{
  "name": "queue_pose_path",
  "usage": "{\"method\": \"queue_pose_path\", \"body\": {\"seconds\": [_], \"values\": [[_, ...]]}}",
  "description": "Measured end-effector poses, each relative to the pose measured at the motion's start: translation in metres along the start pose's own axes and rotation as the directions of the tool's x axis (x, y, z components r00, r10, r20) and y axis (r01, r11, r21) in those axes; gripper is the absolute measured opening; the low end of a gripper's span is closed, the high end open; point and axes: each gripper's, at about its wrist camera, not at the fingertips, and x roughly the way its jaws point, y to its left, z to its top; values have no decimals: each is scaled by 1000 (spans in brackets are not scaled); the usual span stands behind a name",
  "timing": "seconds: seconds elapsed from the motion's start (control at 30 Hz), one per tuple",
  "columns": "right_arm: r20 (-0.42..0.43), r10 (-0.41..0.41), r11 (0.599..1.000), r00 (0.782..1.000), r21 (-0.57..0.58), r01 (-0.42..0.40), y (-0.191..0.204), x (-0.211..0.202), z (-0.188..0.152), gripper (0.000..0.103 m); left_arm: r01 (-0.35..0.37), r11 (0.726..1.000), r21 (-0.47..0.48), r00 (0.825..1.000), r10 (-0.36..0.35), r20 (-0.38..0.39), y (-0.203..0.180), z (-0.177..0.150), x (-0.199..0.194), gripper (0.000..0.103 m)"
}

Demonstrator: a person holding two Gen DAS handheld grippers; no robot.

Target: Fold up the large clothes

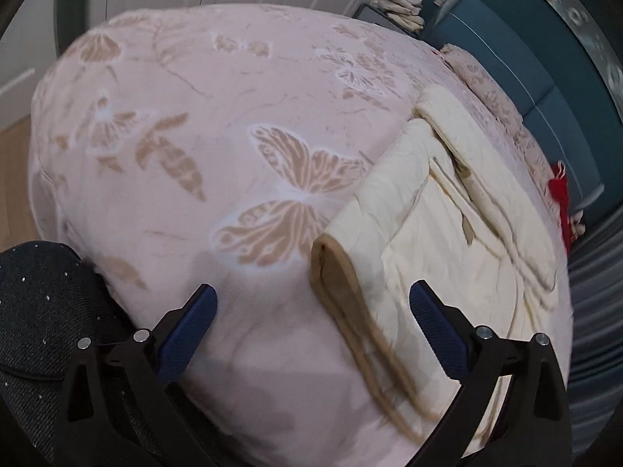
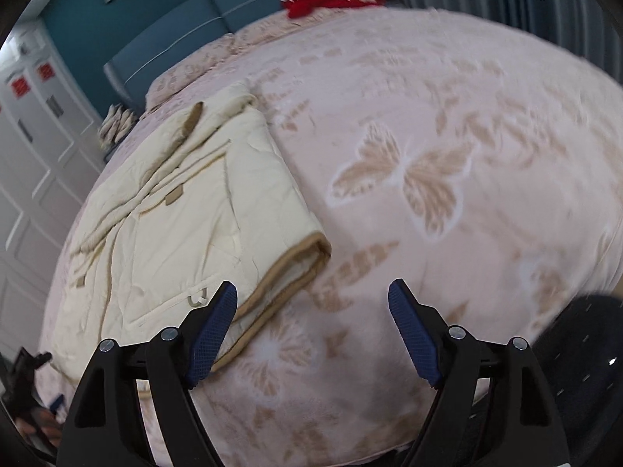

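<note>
A cream quilted garment (image 1: 447,210) with tan trim lies folded on a pink bed cover with butterfly print (image 1: 202,124). In the left wrist view its tan-edged corner sits between and just beyond the fingers of my left gripper (image 1: 313,299), which is open and holds nothing. In the right wrist view the same garment (image 2: 187,225) lies at the left. My right gripper (image 2: 313,295) is open above the bare cover (image 2: 447,124); its left fingertip (image 2: 226,295) overlaps the garment's tan hem in the picture, with nothing between the pads.
A teal headboard (image 2: 163,35) stands at the far end of the bed, with a red cloth (image 2: 311,2) before it. White panelled doors (image 2: 27,144) are beside the bed. A dark speckled sleeve or knee (image 1: 43,299) is at the near edge. A pale bundle (image 1: 401,7) rests on a grey stand.
</note>
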Motion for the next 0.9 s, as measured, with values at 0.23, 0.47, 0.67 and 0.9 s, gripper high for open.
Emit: {"method": "queue_pose_path", "body": {"seconds": [0.23,0.47,0.67,0.9], "values": [[0,69,995,998,76,-69,10,11,8,78,114,989,-97,992,-118,-39,-14,9,7,94],[-41,90,994,995,66,-87,26,29,22,24,144,988,-55,977,-151,-153,-49,6,30,39],[9,106,992,994,-73,-105,38,-5,26,4,232,973,0,965,-230,-129,-51,8,-6,11],[37,142,927,989,-357,-119,50,-85,9,3,249,952,180,966,-230,-119,-47,-7,-77,10]]}}
